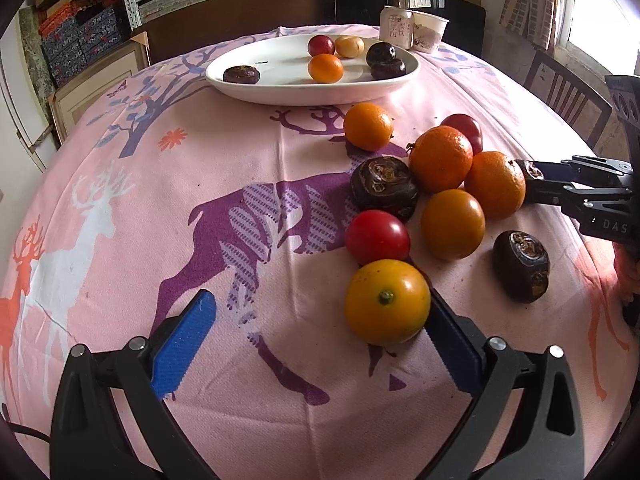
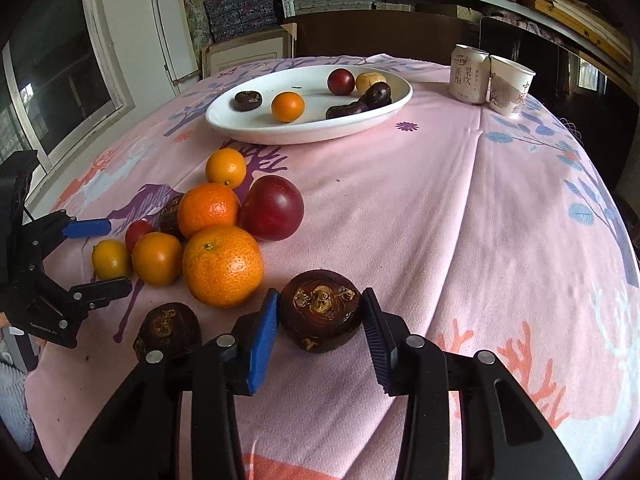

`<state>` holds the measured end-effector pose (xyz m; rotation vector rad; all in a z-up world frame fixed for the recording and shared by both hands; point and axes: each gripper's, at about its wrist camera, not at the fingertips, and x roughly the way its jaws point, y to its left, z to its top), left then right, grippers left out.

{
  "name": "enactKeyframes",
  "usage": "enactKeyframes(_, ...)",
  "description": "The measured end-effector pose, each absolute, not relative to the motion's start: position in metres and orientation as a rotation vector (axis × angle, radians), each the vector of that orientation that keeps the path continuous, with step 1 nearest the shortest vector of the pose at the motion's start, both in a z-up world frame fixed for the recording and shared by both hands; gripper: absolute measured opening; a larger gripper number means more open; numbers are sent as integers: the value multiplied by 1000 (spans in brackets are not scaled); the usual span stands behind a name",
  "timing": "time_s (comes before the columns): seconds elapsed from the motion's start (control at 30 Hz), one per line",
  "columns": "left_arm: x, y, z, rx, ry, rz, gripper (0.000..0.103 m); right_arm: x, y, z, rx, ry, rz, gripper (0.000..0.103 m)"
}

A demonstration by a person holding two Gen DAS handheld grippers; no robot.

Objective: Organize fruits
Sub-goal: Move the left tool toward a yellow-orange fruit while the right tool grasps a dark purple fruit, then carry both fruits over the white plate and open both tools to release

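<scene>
Left wrist view: the left tongs (image 1: 320,340) are held wide open, with a yellow-orange fruit (image 1: 387,301) just touching the right pad. It could easily get nudged into the red tomato (image 1: 377,237) behind it. Plenty of bare table (image 1: 120,200) is left beside the white plate (image 1: 312,70).

Right wrist view: the right tongs (image 2: 320,332) are clamped on a dark water chestnut (image 2: 320,310), well short of the plate. A slip looks possible since it's rounded. The big orange (image 2: 222,266) sits close by, but the path to the plate is clear.
</scene>
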<state>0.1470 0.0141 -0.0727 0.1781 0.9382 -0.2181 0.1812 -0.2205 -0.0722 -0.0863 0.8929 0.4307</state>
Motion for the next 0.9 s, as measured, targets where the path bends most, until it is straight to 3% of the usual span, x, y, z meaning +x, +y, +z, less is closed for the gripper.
enactKeyframes(0.27, 139, 7, -61, 179, 859, -232, 98, 182, -222, -73, -76, 897, 435, 43)
enactKeyframes(0.33, 137, 9, -58, 132, 852, -270, 94, 182, -222, -73, -76, 896, 435, 43)
enactKeyframes(0.37, 136, 10, -57, 111, 851, -287, 90, 182, -222, -73, -76, 896, 435, 43)
enactKeyframes(0.43, 135, 6, -59, 89, 864, -324, 67, 182, -221, -73, -75, 897, 436, 43)
enactKeyframes(0.5, 137, -1, -63, 106, 888, -346, 59, 181, -221, -73, -76, 896, 435, 43)
enactKeyframes(0.53, 137, -5, -65, 122, 898, -352, 48, 181, -221, -73, -75, 896, 435, 43)
enactKeyframes(0.6, 136, -12, -65, 158, 898, -346, 37, 181, -221, -73, -75, 896, 435, 43)
enactKeyframes(0.9, 138, -2, -45, 124, 846, -341, 35, 182, -239, -62, 19, 851, 419, 42)
